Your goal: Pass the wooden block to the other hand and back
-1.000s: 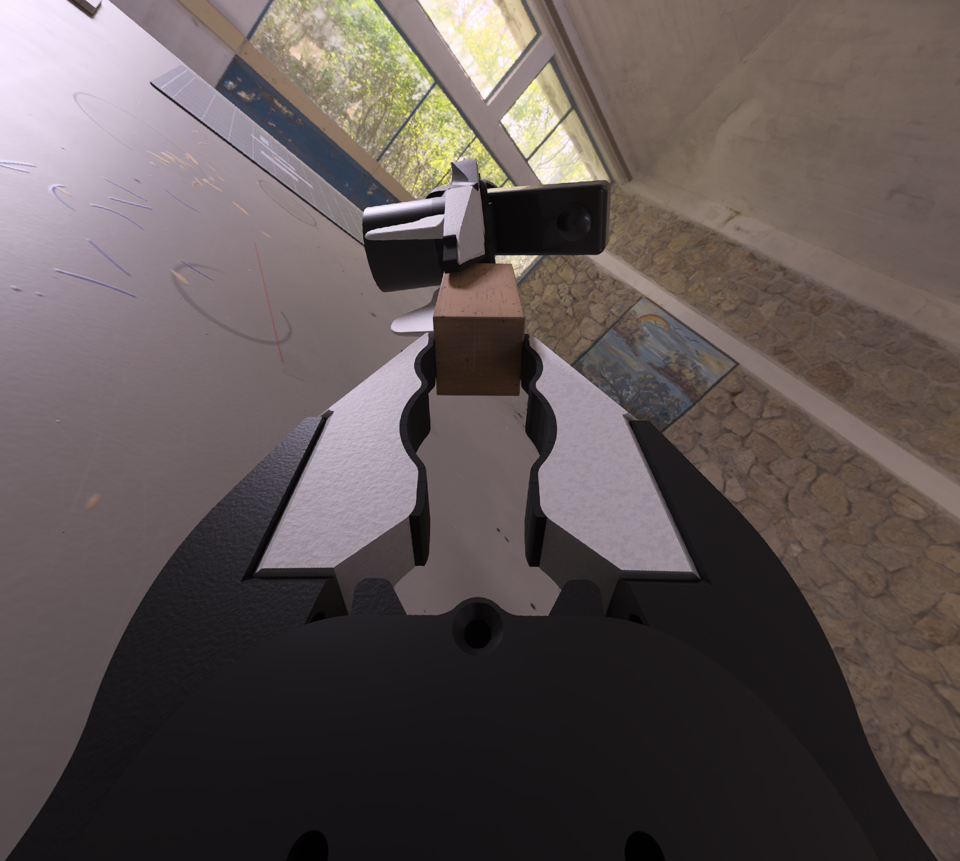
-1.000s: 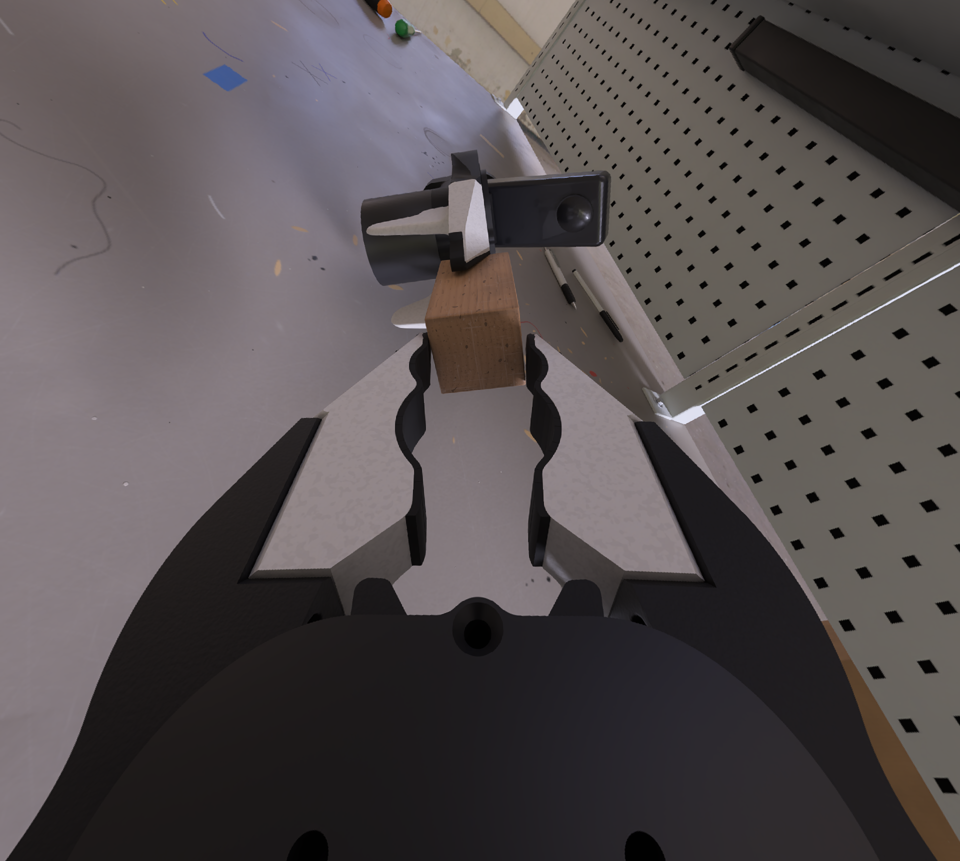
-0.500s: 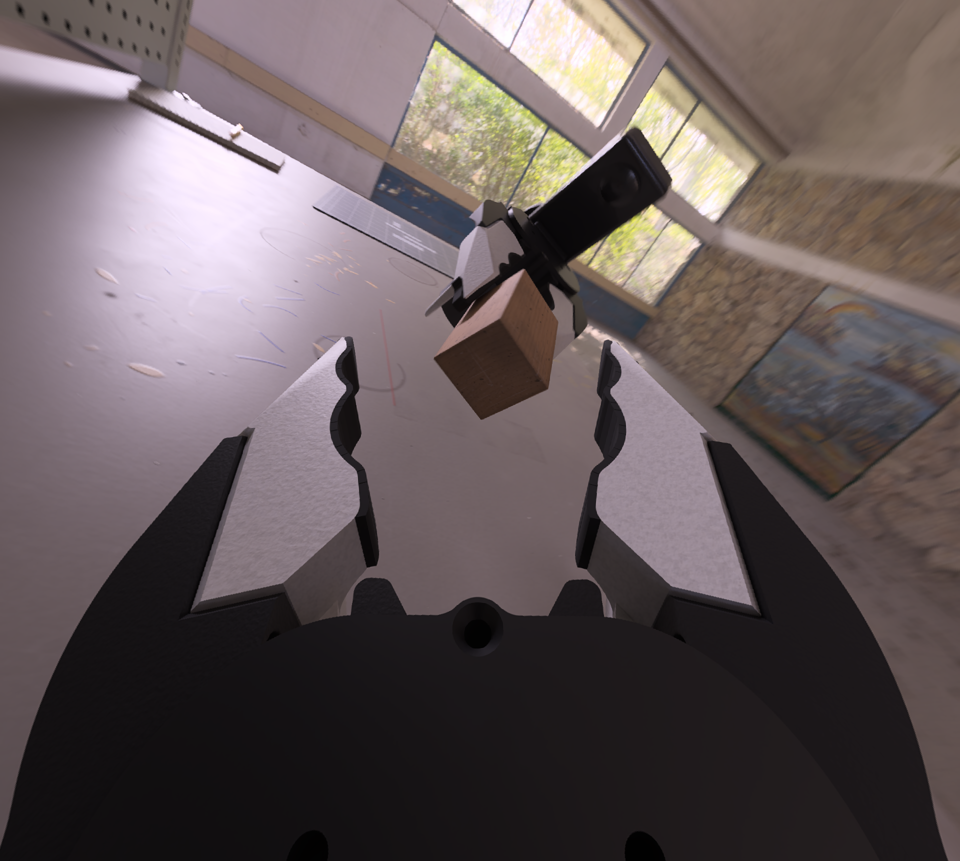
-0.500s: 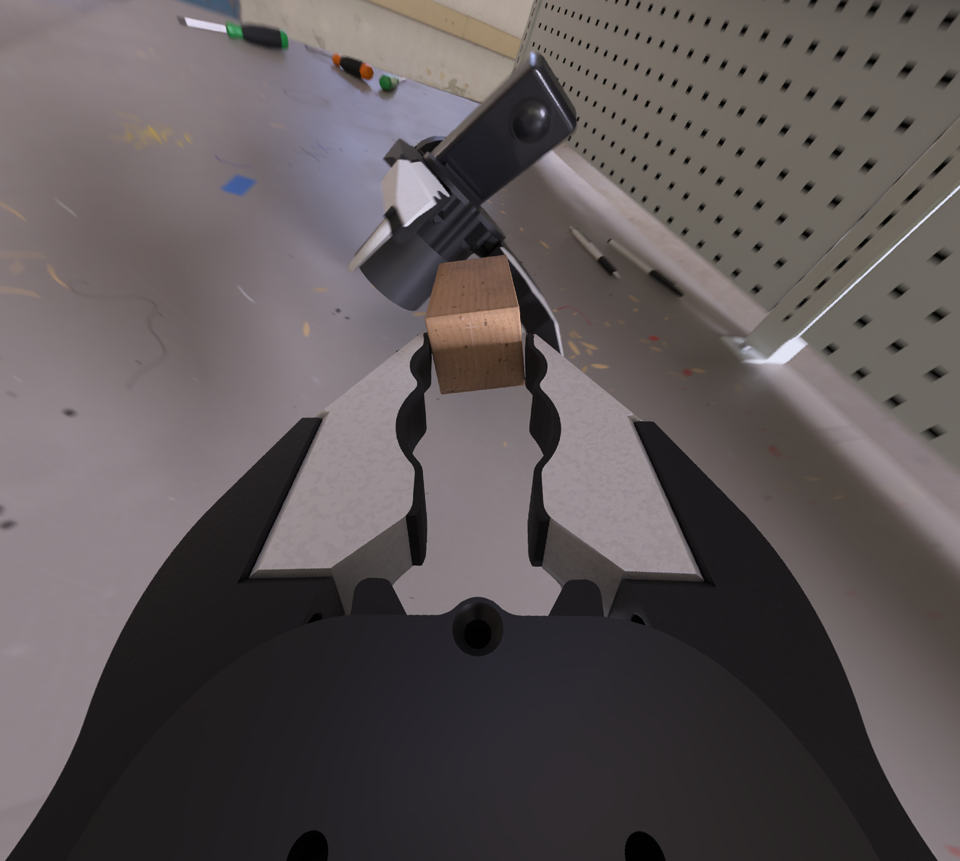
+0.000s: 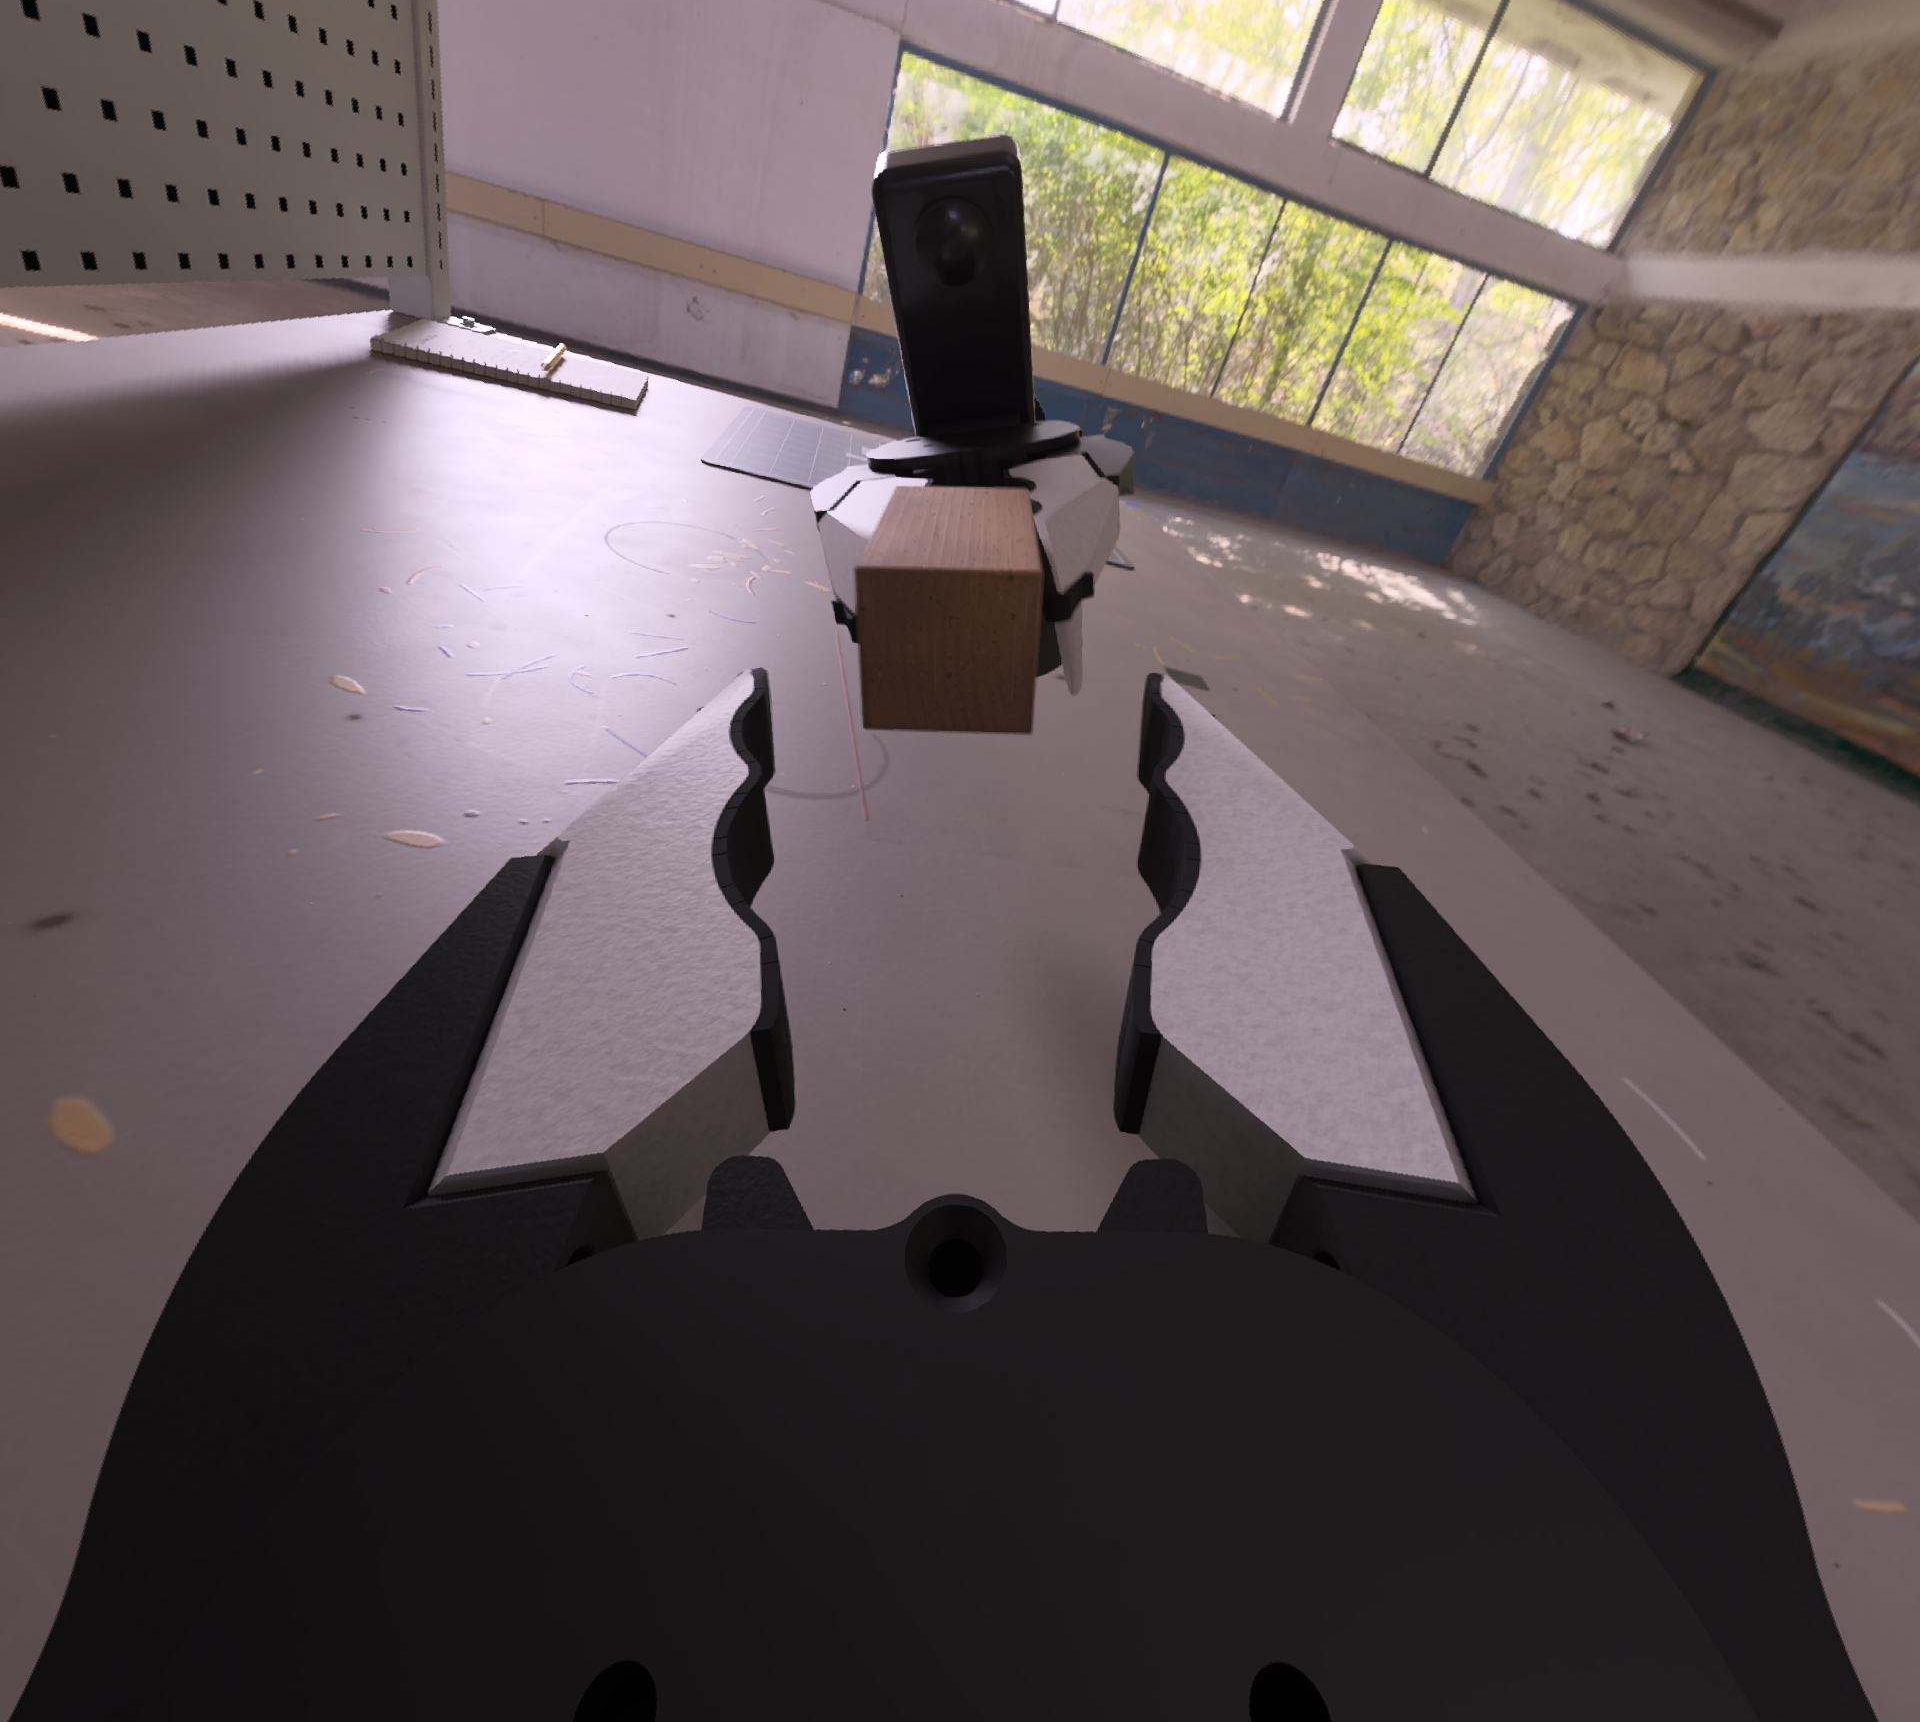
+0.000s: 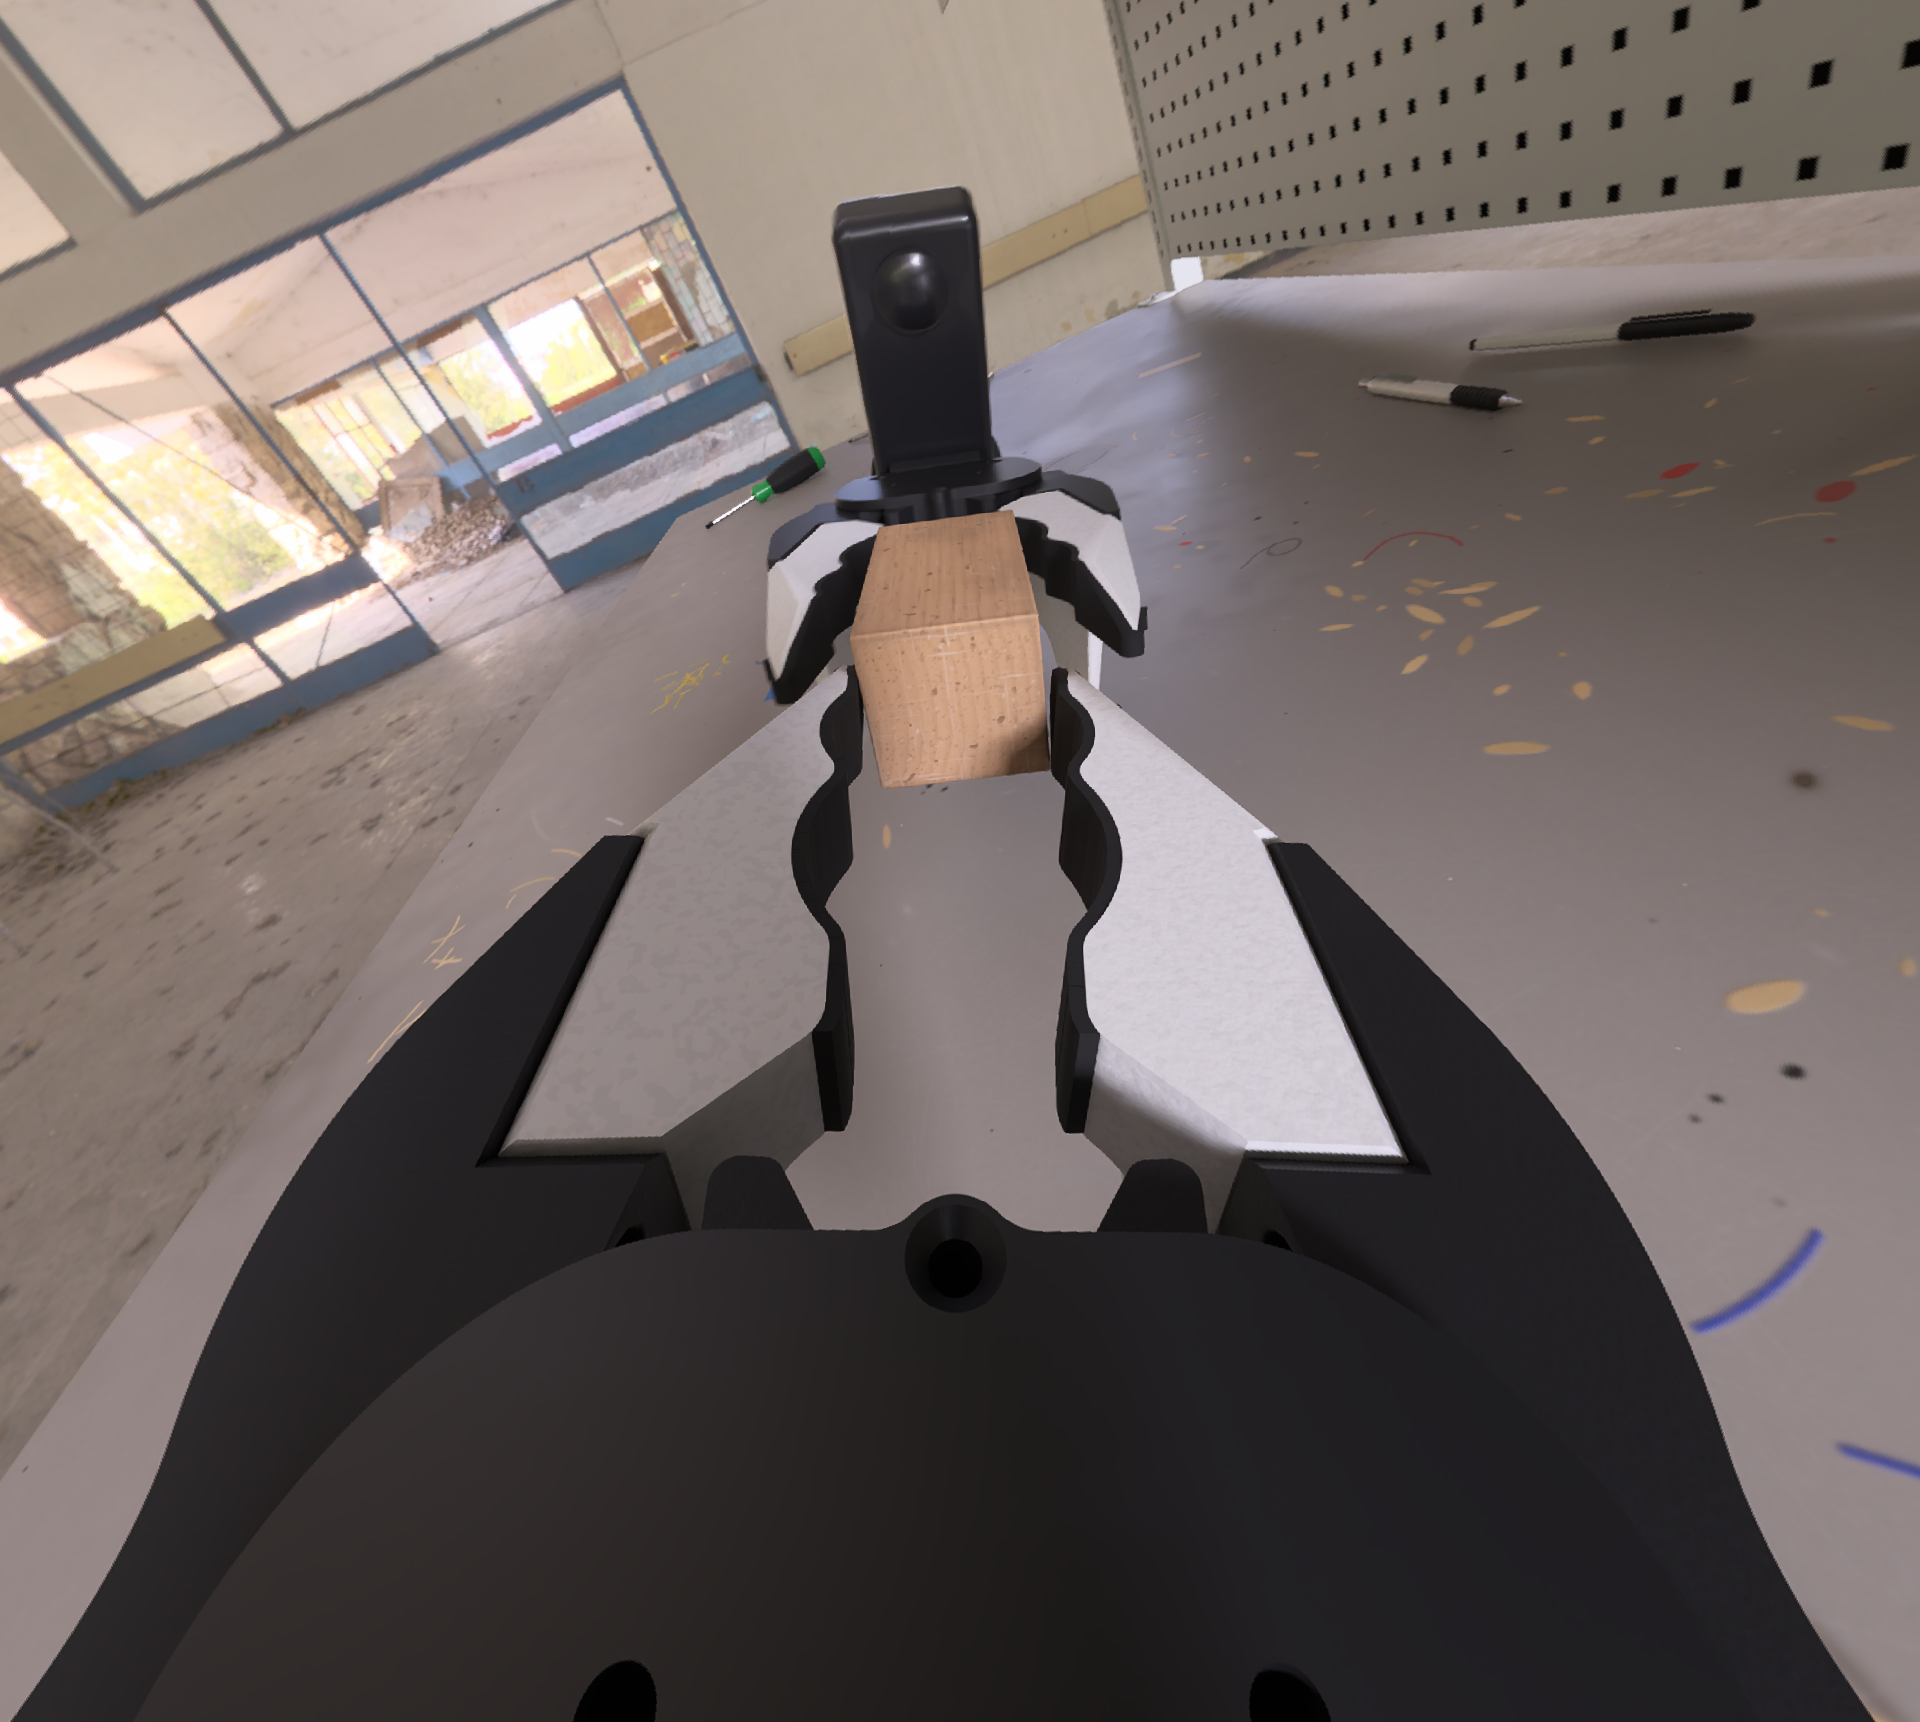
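Right gripper (image 6: 951,716) was clamped on the wooden block (image 6: 951,664), tips pressed against its two side faces; block was held in the air above the grey bench (image 6: 1558,841), clear of the surface. Left gripper (image 5: 954,696) stood spread wide, its tips short of the block and apart from it, with open gaps either side. In the left wrist view the block (image 5: 951,623) hung in front of the far gripper's pale fingers (image 5: 1081,529).

The two grippers faced each other nose to nose. Bench edge ran diagonally at the left of the right wrist view, dropping to a gritty floor (image 6: 208,841). A pegboard panel (image 6: 1507,10) rose behind the bench.

Block: pale, cube-like, fine grain, sharp corners. Finger pads (image 5: 644,924): white, pebbled, with wavy black inner edges. Bench top: smooth, matte, scuffed with pen marks and wood chips.

On the bench: two pens (image 6: 1439,392), a green-handled screwdriver (image 6: 774,483), a dark grid mat (image 5: 774,441) partly hidden behind the right gripper, and a long ruler-like strip (image 5: 509,373). The block's far end was hidden in the right wrist view. Both gripper bodies were cut off by the bottom edge.
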